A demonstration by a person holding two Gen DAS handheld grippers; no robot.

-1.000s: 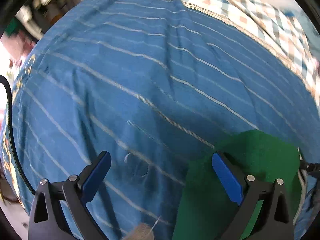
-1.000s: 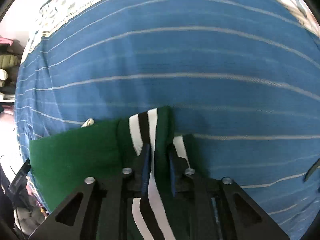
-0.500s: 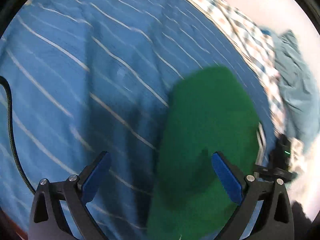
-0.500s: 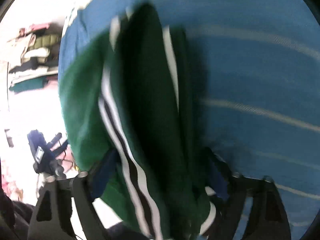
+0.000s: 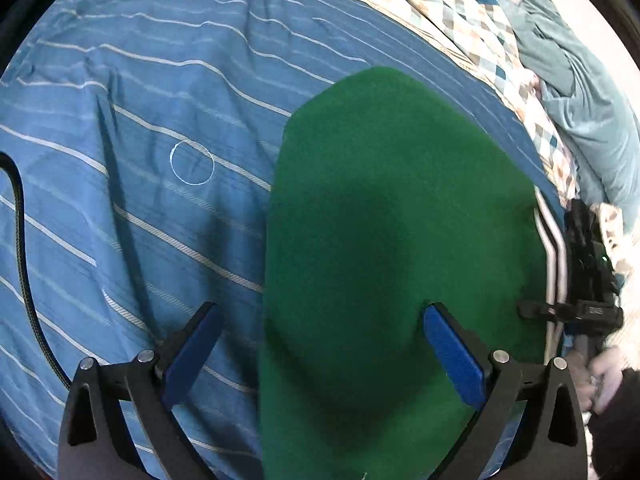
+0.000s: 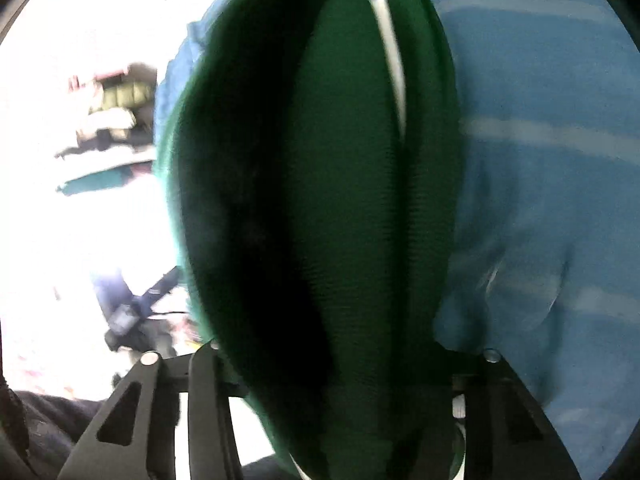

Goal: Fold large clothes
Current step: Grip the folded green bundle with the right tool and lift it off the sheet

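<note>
A folded green garment (image 5: 384, 216) with white and black side stripes lies on the blue striped bedsheet (image 5: 152, 112). My left gripper (image 5: 320, 344) is open and empty, hovering over the garment's near left edge. In the right wrist view the green garment (image 6: 320, 200) fills the middle, a thick bundle standing between the wide-apart jaws of my right gripper (image 6: 336, 364). The fingertips are hidden behind the cloth. The right gripper also shows in the left wrist view (image 5: 588, 280) at the garment's right edge.
A checked quilt (image 5: 460, 28) and a teal cloth (image 5: 580, 92) lie at the bed's far right. A black cable (image 5: 24, 264) runs along the left. Piled clothes (image 6: 116, 120) sit off the bed to the left.
My right gripper opened from its tight pinch on the striped edge, and the garment bundle now stands between its jaws. My left gripper swung right, over the green garment.
</note>
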